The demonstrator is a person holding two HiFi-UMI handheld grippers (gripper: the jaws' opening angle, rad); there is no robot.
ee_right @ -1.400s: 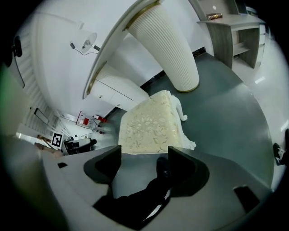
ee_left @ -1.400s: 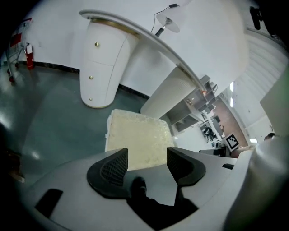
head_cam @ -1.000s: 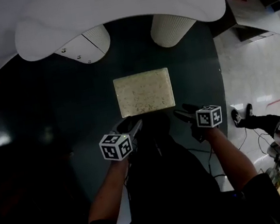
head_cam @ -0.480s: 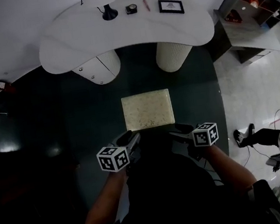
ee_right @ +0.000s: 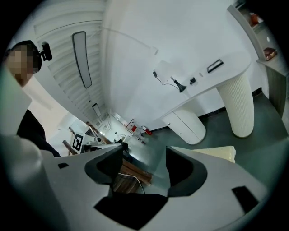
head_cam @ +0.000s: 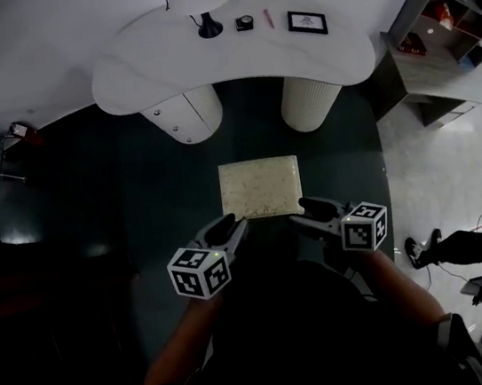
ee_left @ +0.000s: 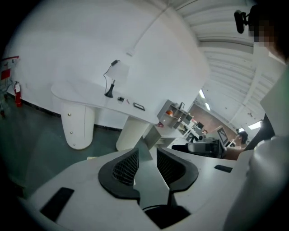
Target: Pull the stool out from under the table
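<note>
Two grippers are held near the front edge of the stool (head_cam: 260, 188), one toward each corner, and neither is seen touching it. The stool, square and cream-topped, is stood on the dark floor well clear of the white table (head_cam: 229, 54), in front of the gap between its two pedestals, so the pull-out is judged already done. The left gripper (head_cam: 226, 228) is shown with only a narrow gap between its jaws, which have just been closing, and nothing is caught between them. The right gripper (head_cam: 309, 215) is seen spread wide, likewise empty. Both are probably held off the seat because no grip is needed with the stool already out; a desk lamp (head_cam: 209, 27) and a picture frame (head_cam: 306, 21) are stood on the tabletop
</note>
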